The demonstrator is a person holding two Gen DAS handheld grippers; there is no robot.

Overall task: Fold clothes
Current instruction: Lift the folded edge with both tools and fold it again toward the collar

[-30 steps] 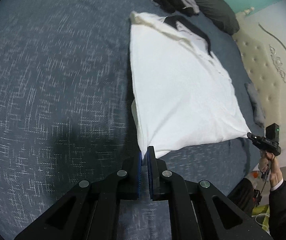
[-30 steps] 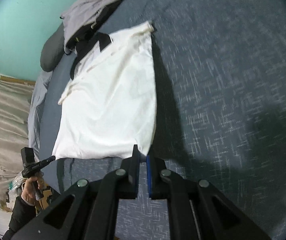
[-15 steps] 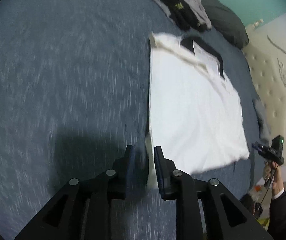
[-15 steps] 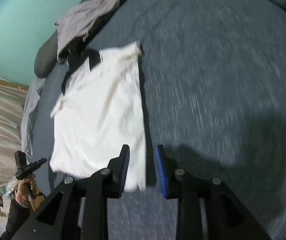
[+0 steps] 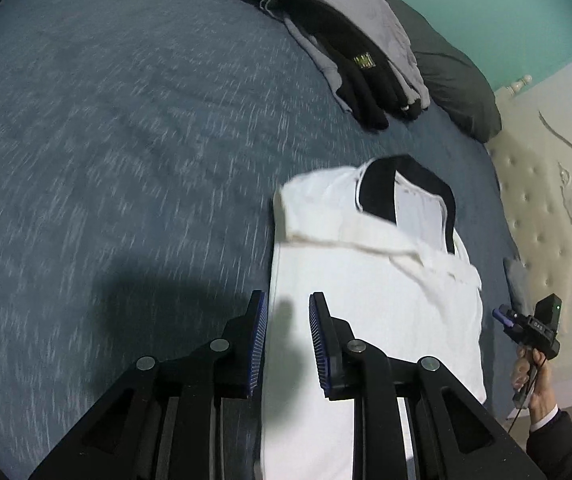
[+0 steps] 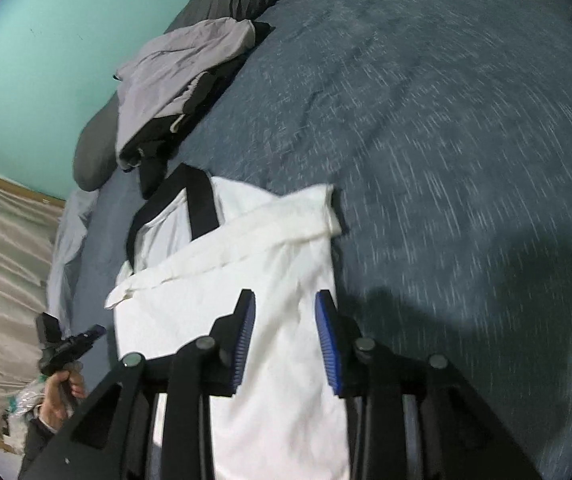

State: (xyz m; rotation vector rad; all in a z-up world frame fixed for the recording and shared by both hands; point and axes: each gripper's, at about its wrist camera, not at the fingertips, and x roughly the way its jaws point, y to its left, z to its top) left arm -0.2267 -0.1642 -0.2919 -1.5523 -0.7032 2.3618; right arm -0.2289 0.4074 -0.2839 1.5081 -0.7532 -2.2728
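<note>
A white shirt (image 5: 386, 300) with a black collar (image 5: 382, 188) lies flat on the blue bedspread (image 5: 126, 160). My left gripper (image 5: 286, 320) hovers over the shirt's left edge, open, with the cloth showing below the gap and no pad pressing on it. In the right wrist view the same shirt (image 6: 226, 280) lies under my right gripper (image 6: 284, 320), near its right edge. That gripper's jaws are opening and hold nothing. Each gripper also shows in the other's view, held in a hand: the right gripper (image 5: 526, 326) and the left gripper (image 6: 70, 344).
A pile of grey and black clothes (image 5: 346, 40) lies beyond the shirt's collar, against a dark grey pillow (image 5: 458, 92). A cream tufted headboard (image 5: 546, 240) borders the bed on one side. A teal wall (image 6: 46, 40) stands behind. Bare bedspread (image 6: 446, 160) stretches beside the shirt.
Both grippers were shut on the shirt's near corners. They opened, let the cloth drop, and moved forward over the shirt toward its collar.
</note>
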